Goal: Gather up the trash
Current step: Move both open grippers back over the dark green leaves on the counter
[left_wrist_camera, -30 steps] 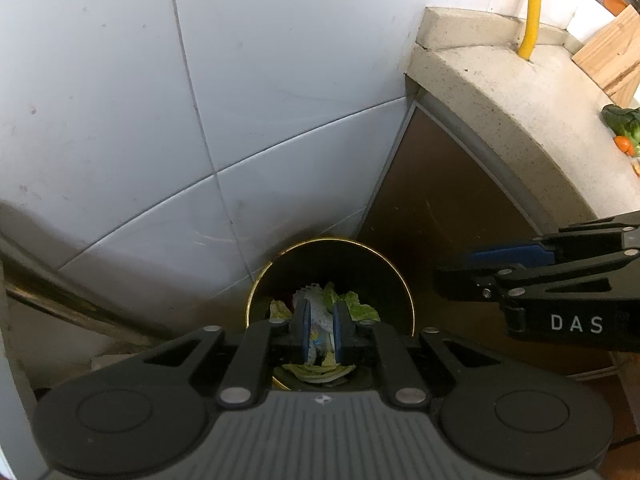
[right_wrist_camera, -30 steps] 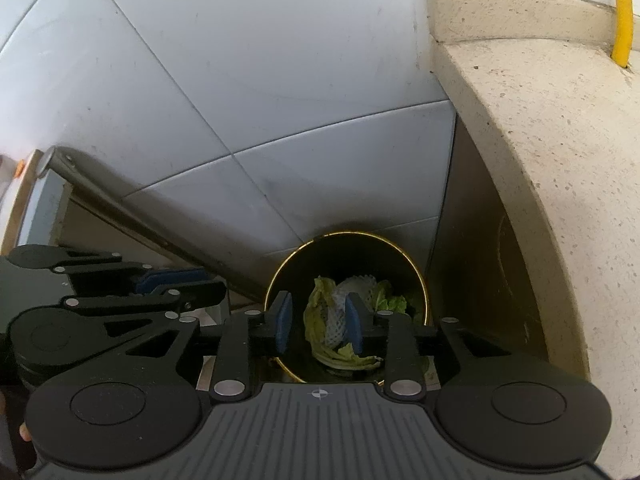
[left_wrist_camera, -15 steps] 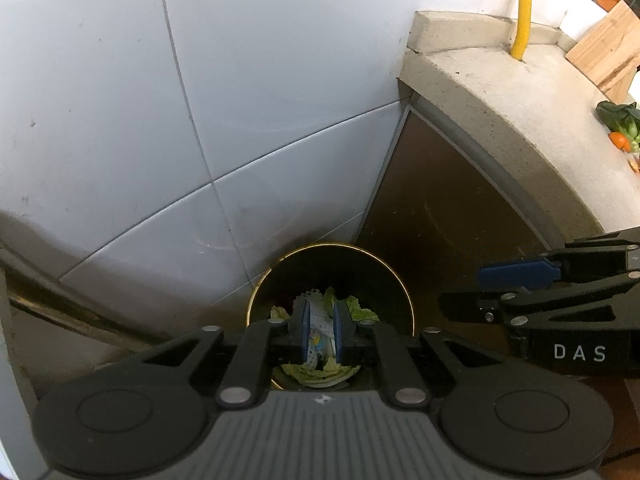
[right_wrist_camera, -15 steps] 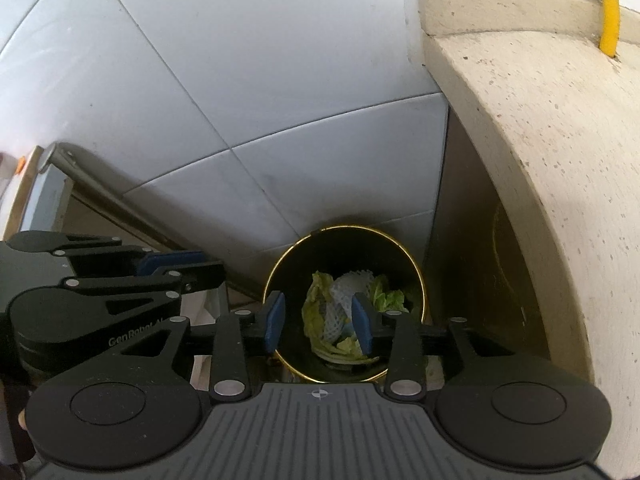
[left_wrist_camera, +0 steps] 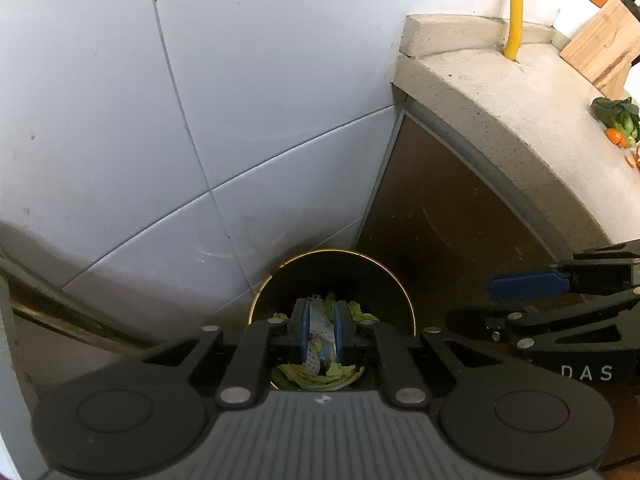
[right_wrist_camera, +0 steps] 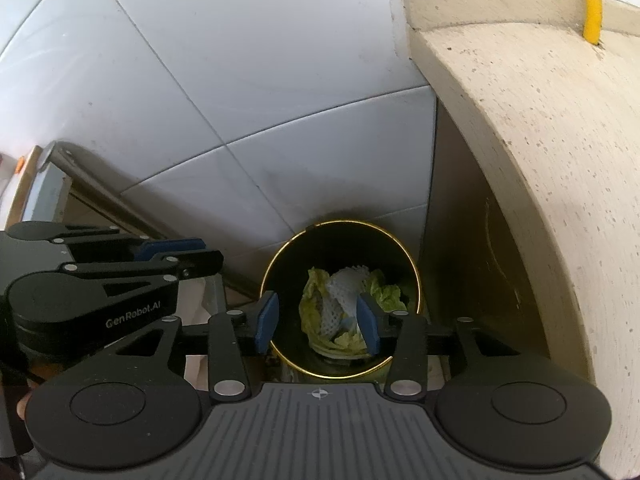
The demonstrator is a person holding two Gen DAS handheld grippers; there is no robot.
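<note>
While L view hides it, foam net (right_wrist_camera: 340,300) in bin (right_wrist_camera: 416,276)

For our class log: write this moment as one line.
left claw: shut on wrapper | right claw: open, just opening | bin: leaves, foam net

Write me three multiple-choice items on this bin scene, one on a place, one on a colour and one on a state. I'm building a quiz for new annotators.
1. Where does the bin stand?
A. On the counter
B. Low down, against the tiled wall
C. In a sink

2. What colour is the bin's rim?
A. Gold
B. Red
C. Blue

3. How is the left gripper?
A. Wide open and empty
B. Shut on a carrot
C. Shut on a wrapper

Answers:
1. B: it sits in the corner where the tiled wall meets the cabinet.
2. A: a thin gold ring circles the black opening.
3. C: its pads pinch a printed wrapper above the bin.
</note>
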